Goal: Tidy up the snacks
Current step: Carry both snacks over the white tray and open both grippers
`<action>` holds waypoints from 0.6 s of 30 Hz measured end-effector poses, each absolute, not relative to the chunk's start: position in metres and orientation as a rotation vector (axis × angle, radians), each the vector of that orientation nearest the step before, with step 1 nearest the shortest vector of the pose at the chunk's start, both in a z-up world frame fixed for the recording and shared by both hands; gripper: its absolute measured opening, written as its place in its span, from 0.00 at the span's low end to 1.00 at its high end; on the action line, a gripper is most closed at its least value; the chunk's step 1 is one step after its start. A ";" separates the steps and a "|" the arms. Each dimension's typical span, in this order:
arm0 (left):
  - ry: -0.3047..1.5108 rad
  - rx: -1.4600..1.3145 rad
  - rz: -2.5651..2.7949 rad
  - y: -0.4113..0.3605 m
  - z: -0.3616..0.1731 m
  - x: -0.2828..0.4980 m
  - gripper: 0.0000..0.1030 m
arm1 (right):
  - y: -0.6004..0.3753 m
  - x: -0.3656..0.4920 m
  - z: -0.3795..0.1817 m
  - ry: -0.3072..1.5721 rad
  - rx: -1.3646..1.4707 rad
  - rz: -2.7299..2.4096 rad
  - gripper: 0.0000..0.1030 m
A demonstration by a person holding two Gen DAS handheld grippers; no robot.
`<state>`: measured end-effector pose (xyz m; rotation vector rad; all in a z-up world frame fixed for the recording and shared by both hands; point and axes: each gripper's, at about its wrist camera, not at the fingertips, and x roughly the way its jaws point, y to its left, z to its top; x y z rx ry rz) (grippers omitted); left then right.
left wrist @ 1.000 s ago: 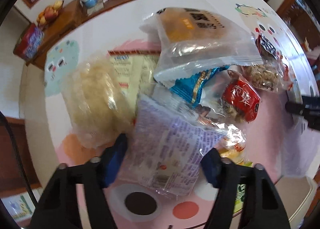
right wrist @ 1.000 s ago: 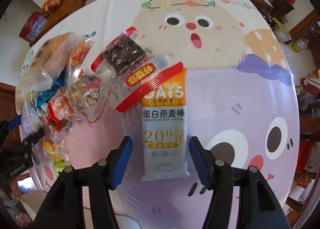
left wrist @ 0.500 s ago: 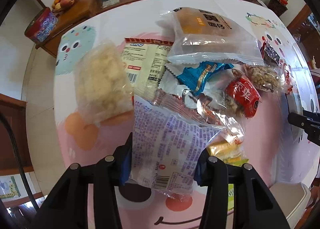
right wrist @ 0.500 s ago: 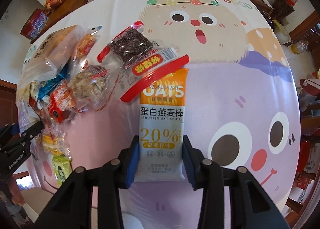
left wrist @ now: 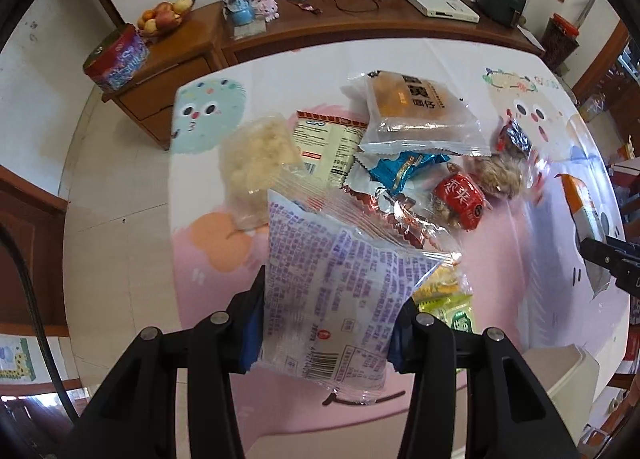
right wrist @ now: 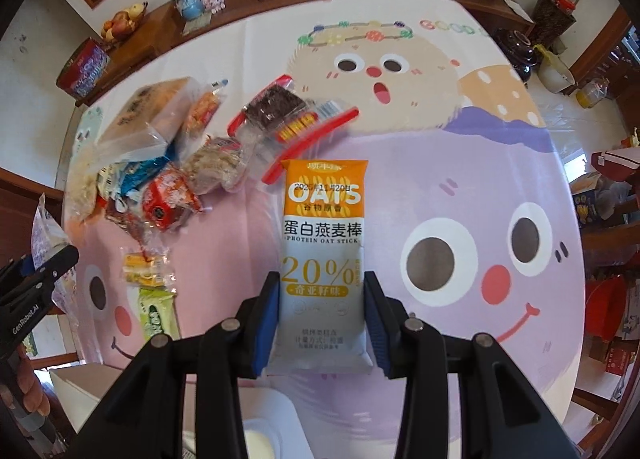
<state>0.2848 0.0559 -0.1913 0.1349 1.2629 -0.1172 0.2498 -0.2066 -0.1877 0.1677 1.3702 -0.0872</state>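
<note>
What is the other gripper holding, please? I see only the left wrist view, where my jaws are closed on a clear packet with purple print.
Observer: The right gripper is shut on an orange and white protein oat stick wrapper, its jaws pressing on the two long sides.
Operator: Is that wrapper lying flat on the table?
Observer: I cannot tell; its lower end sits over a white container at the near table edge.
Operator: What lies just beyond the oat stick?
Observer: A clear packet with a red border and a dark brown square snack inside lies on the cartoon tablecloth.
</note>
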 end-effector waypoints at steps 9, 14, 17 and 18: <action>1.191 0.123 -0.073 0.071 -0.151 0.251 0.45 | -0.209 0.232 -0.150 1.281 0.194 -0.098 0.39; 1.155 0.134 -0.084 0.071 -0.126 0.224 0.45 | -0.201 0.216 -0.125 1.232 0.208 -0.069 0.39; 1.141 0.131 -0.101 0.071 -0.113 0.204 0.45 | -0.195 0.200 -0.107 1.198 0.210 -0.044 0.39; 1.141 0.128 -0.106 0.070 -0.110 0.198 0.45 | -0.193 0.195 -0.102 1.189 0.212 -0.035 0.39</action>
